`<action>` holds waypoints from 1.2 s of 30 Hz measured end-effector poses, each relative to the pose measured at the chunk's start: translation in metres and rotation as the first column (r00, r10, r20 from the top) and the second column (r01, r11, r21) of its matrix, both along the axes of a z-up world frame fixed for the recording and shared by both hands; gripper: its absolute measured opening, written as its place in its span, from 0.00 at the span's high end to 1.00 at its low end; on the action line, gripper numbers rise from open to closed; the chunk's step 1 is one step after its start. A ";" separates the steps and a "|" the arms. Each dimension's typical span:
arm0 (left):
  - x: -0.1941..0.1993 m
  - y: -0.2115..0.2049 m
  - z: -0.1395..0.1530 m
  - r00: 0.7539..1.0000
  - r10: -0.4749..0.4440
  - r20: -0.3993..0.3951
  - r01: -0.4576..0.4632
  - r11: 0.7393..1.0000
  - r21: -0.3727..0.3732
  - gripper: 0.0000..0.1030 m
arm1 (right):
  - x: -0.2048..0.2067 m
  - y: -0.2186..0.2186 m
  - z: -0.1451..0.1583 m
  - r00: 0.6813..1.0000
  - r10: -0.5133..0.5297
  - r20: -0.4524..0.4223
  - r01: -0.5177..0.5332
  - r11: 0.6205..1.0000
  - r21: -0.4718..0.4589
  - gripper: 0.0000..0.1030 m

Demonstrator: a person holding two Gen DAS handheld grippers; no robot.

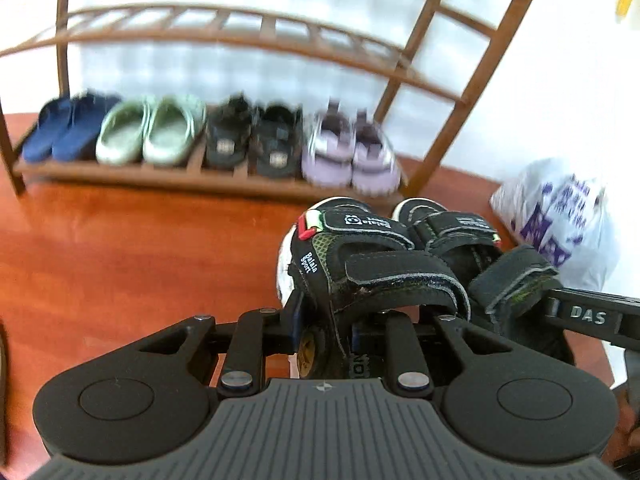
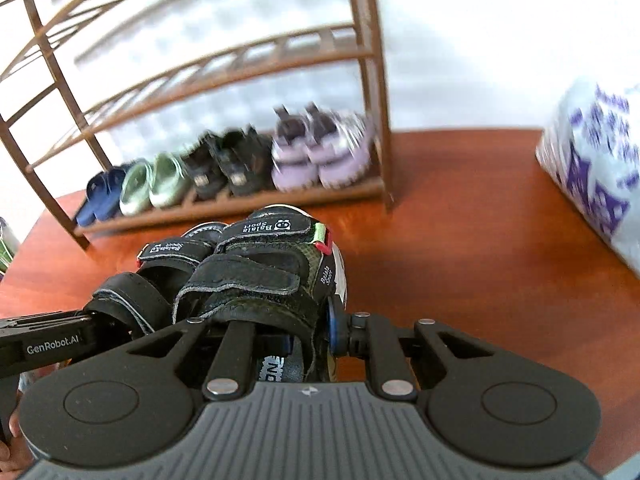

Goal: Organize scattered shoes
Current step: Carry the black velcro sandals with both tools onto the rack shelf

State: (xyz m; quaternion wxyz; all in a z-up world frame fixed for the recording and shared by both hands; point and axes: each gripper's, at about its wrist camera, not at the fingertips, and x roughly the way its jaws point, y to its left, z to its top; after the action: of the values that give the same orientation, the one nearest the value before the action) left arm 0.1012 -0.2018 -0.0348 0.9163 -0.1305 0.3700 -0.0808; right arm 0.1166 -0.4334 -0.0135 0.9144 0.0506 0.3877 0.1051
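- Four pairs stand side by side on the bottom shelf of the brown shoe rack [image 1: 224, 184]: navy slides [image 1: 60, 128] at the far left, then pale green clogs [image 1: 152, 132], black sandals [image 1: 252, 140] and lilac shoes [image 1: 352, 156] at the right end
- That shelf looks full; the slatted upper shelf [image 1: 240, 36] above it shows no shoes
- One more pair of black strapped sandals is off the rack, held above the red-brown floor [image 1: 120, 260] just near of the rack's right end
- The left gripper [image 1: 324, 320] has its fingers clamped on the heel of the left sandal [image 1: 360, 256]
- The right gripper [image 2: 308, 332] has its fingers clamped on the heel of the right sandal [image 2: 264, 272]; the two sandals sit side by side, touching or nearly so
- A white bag with purple print [image 2: 596, 168] stands on the floor to the right, apart from the rack
- As I judge it, most of the sorting is done; this held pair is left to place, likely on a higher shelf
- Whether other loose shoes lie out of view cannot be told
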 end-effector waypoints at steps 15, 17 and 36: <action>0.108 0.014 0.085 0.985 -0.025 0.168 0.025 1.000 0.004 0.73 | 0.093 0.025 0.082 0.985 -0.045 0.169 0.045 0.999 0.003 0.82; 0.124 0.012 0.090 0.984 -0.027 0.176 0.027 1.000 0.001 0.73 | 0.106 0.023 0.090 0.981 -0.052 0.184 0.053 0.999 0.003 0.82; 0.245 0.008 0.087 0.989 0.040 0.139 -0.034 0.999 -0.040 0.72 | 0.240 0.029 0.099 0.968 -0.116 0.222 0.124 0.992 -0.021 0.81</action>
State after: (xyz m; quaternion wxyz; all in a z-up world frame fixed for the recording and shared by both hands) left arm 0.3461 -0.1937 0.0526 0.9387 -0.1484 0.3007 -0.0797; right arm 0.3568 -0.4041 0.0852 0.9571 0.0462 0.2820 0.0479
